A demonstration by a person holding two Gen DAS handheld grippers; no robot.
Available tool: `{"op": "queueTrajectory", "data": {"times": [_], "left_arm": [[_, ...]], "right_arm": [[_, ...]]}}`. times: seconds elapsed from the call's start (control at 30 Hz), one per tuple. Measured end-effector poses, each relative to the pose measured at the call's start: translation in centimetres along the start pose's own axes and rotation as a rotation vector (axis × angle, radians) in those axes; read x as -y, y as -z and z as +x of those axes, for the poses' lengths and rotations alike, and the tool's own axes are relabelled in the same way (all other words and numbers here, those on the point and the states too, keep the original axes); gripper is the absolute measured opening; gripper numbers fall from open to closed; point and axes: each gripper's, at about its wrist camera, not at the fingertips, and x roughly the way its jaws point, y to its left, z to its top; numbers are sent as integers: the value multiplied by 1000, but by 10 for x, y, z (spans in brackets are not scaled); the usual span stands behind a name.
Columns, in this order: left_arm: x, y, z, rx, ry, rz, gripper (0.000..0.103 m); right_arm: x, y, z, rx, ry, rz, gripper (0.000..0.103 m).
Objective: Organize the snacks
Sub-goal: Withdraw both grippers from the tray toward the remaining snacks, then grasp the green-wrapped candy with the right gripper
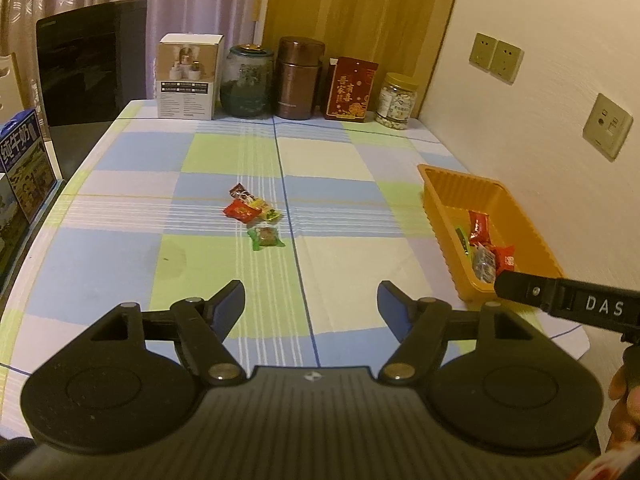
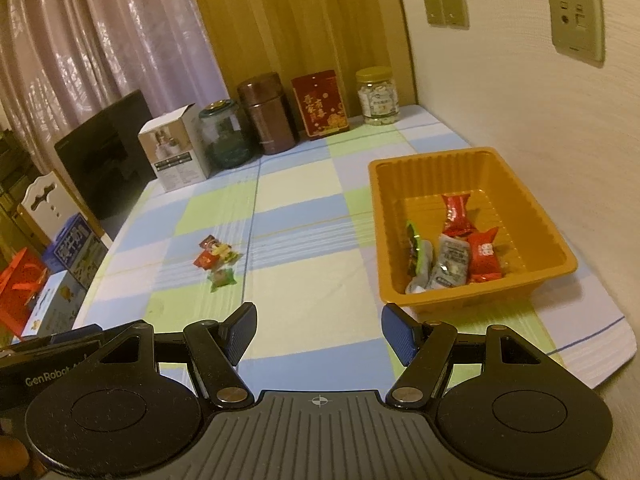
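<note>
Both tongs are spread with nothing between them: the left gripper (image 1: 311,304) and right gripper (image 2: 319,330) hover over the checked tablecloth (image 1: 340,184). Four wrapped snacks (image 1: 254,216) cluster mid-table at twelve o'clock from the left gripper, the green one's (image 1: 266,237) long axis running nine to three. The right view alone shows the orange tray's (image 2: 384,216) full contents, five snacks, at two o'clock.

Left tongs (image 1: 311,300) and right tongs (image 2: 319,330): matte black ribbed housings with paired round discs, brass-coloured pivot screws, and blue ridged pads (image 2: 396,334); white lettering reads "DAS" and "GenRobot" on the side bodies.
</note>
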Motion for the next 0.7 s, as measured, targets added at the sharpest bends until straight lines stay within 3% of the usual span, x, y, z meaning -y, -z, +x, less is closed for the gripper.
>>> {"op": "queueTrajectory", "data": {"times": [0.7], "left_arm": [[-64,-20,39,-16,-85,-74,77]], "right_arm": [[-48,-9,66,-21,-84,-75,69]]}}
